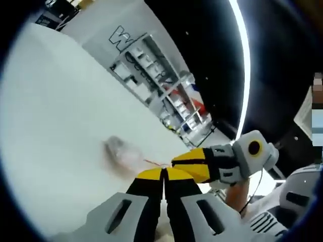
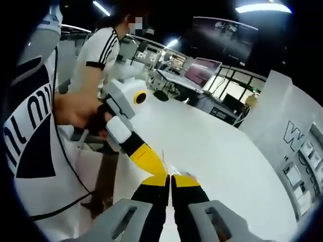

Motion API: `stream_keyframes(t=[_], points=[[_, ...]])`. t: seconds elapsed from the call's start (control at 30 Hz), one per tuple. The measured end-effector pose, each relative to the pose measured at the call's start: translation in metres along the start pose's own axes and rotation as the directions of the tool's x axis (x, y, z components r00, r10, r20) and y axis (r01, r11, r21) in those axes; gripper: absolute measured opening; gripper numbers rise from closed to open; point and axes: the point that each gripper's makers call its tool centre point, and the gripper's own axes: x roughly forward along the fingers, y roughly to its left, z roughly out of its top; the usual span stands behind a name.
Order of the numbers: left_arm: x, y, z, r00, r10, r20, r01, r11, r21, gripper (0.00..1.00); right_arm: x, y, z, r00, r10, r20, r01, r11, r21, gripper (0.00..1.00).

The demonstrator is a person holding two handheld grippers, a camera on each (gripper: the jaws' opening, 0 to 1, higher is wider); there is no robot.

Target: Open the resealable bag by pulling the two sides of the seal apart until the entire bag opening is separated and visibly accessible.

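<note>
The clear resealable bag (image 1: 121,151) shows blurred just past my jaws, over the white table (image 1: 60,101), with its red seal strip (image 1: 154,162) running back to the jaw tips. My left gripper (image 1: 164,174) is shut on the bag's seal edge. My right gripper (image 1: 175,162) comes in from the right, its yellow tips meeting the same edge, shut. In the right gripper view, my right gripper (image 2: 171,177) is shut with the left gripper (image 2: 161,171) tip to tip beside it. A thin sliver of the bag (image 2: 164,155) rises between them.
Wire shelves (image 1: 166,91) with small items stand against a white lettered wall (image 1: 118,38) beyond the table. A hand (image 2: 75,111) holds the left gripper. A person in a white striped shirt (image 2: 101,50) stands behind, with desks and monitors (image 2: 202,75) further back.
</note>
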Motion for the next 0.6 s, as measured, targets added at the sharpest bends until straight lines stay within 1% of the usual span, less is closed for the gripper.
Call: stream_keyframes(t=[0.13, 0.23, 0.37, 0.53, 0.6], points=[[0.0000, -0.0001, -0.0001, 1.000, 0.008, -0.002, -0.008, 1.000, 0.021, 0.01, 0.0011, 0.0057, -0.0003, 1.000, 0.031, 0.002, -0.031, 0.999, 0.023, 0.02], [0.0005, -0.0014, -0.0021, 1.000, 0.016, -0.013, -0.015, 0.999, 0.049, 0.01, 0.0019, 0.0032, -0.0040, 1.000, 0.023, -0.011, -0.023, 0.999, 0.024, 0.01], [-0.0003, -0.0012, -0.0022, 1.000, 0.018, -0.015, -0.017, 0.998, 0.059, 0.01, 0.0030, 0.0040, -0.0070, 0.999, 0.038, -0.016, -0.038, 0.999, 0.038, 0.00], [-0.0015, -0.0005, -0.0026, 0.999, 0.030, -0.021, -0.028, 0.996, 0.089, 0.01, 0.0040, 0.0072, -0.0064, 0.998, 0.058, -0.010, -0.058, 0.997, 0.042, 0.00], [-0.0016, -0.0001, -0.0038, 0.999, 0.038, -0.033, -0.034, 0.994, 0.103, 0.01, 0.0041, 0.0081, -0.0073, 0.998, 0.060, -0.018, -0.059, 0.997, 0.052, 0.00]])
